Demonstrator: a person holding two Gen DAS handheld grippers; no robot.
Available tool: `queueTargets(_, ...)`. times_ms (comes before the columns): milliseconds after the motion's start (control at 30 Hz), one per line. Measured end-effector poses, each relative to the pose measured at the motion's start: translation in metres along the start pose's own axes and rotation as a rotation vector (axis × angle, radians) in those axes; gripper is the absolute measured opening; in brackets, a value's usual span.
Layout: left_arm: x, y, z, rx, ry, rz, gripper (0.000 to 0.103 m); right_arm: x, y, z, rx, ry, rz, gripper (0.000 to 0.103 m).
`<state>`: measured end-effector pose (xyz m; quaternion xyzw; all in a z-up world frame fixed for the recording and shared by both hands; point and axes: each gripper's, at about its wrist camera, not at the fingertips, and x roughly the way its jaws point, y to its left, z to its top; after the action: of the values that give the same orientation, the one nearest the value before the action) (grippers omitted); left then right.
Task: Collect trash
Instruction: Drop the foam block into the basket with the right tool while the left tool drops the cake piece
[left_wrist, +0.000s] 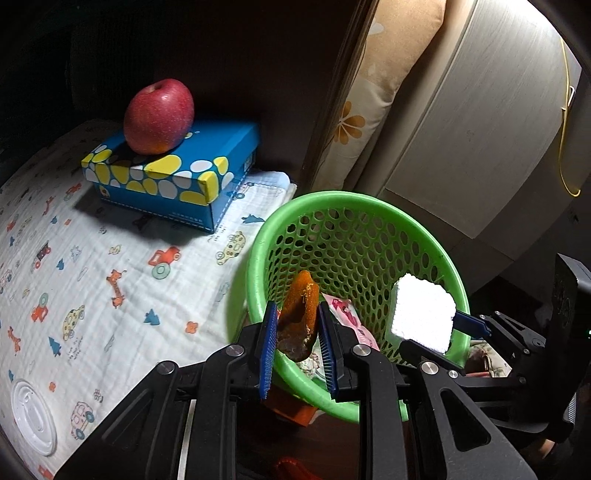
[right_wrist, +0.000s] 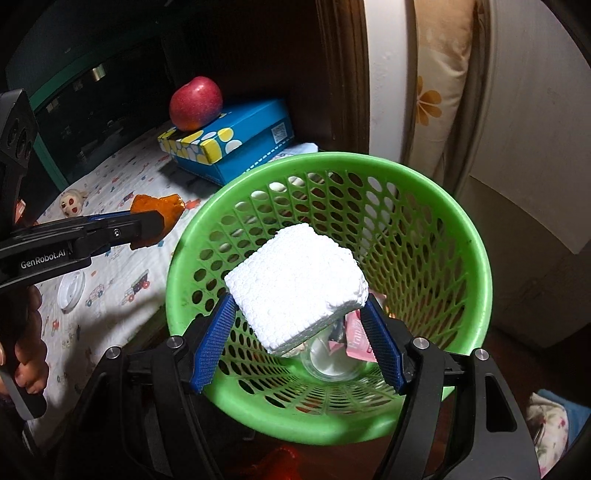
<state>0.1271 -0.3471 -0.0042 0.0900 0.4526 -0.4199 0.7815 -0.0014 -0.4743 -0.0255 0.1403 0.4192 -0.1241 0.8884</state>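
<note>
Two pieces of trash were in hand at once. The left gripper (left_wrist: 298, 341) had its blue pads closed on an orange peel (left_wrist: 300, 310), which stood up between them at the near-left rim of the green basket (left_wrist: 255, 258). The right gripper (right_wrist: 295, 332) held a white foam block (right_wrist: 295, 280), pinched at its lower corners between widely set fingers, directly over the basket's mouth. Further in, at the bottom of the basket, lay a pink wrapper (right_wrist: 356, 345) and what looked like a clear cup, so some rubbish was already collected.

The step in hand appeared to be the drop. The foam sat well inside the rim, so the right fingers would only need to spread for it to fall in. The peel seemed closer to the edge; the left hand would likely need to reach a little further over the opening before letting go, or the peel could land on the patterned cloth (left_wrist: 110, 258).

Farther off, a white lid (left_wrist: 31, 417) lay on that cloth, probably the next item, while an apple (left_wrist: 159, 116) rested on a blue box (left_wrist: 177, 173).
</note>
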Motion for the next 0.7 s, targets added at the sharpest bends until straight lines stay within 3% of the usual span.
queueTargets(333, 0.020, -0.023, 0.000, 0.030, 0.033, -0.025, 0.024, -0.003, -0.017, -0.005, 0.033, 0.002, -0.016, 0.070)
queueTargets(633, 0.021, -0.030, -0.001, 0.034, 0.028, -0.031, 0.047, -0.006, -0.029, -0.008, 0.061, 0.002, -0.023, 0.075)
queueTargets(700, 0.019, -0.028, -0.002, 0.029, 0.024, -0.032, 0.047, -0.007, -0.030, -0.009, 0.064, 0.002, -0.019, 0.075)
